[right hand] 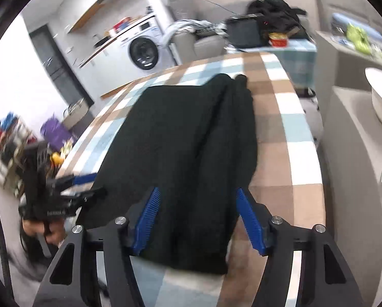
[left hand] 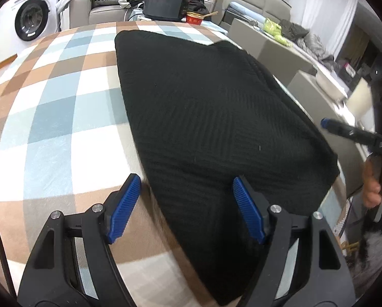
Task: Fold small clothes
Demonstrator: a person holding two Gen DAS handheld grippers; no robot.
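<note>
The black garment (left hand: 203, 117) is lying flat on the checked surface (left hand: 50, 107), already looking folded lengthwise, with a ridge along its right part in the right wrist view. I am judging that 1 fold is done and a cross fold is coming. The next move is calling for both grippers to pinch the near hem at 2 corners and carry it to the far edge.

The left gripper (left hand: 187, 204) is standing wide open over the garment's near left edge, holding nothing. The right gripper (right hand: 198, 217) is also released, wide open, its fingers straddling the near end; I cannot tell if they are touching the cloth.
</note>
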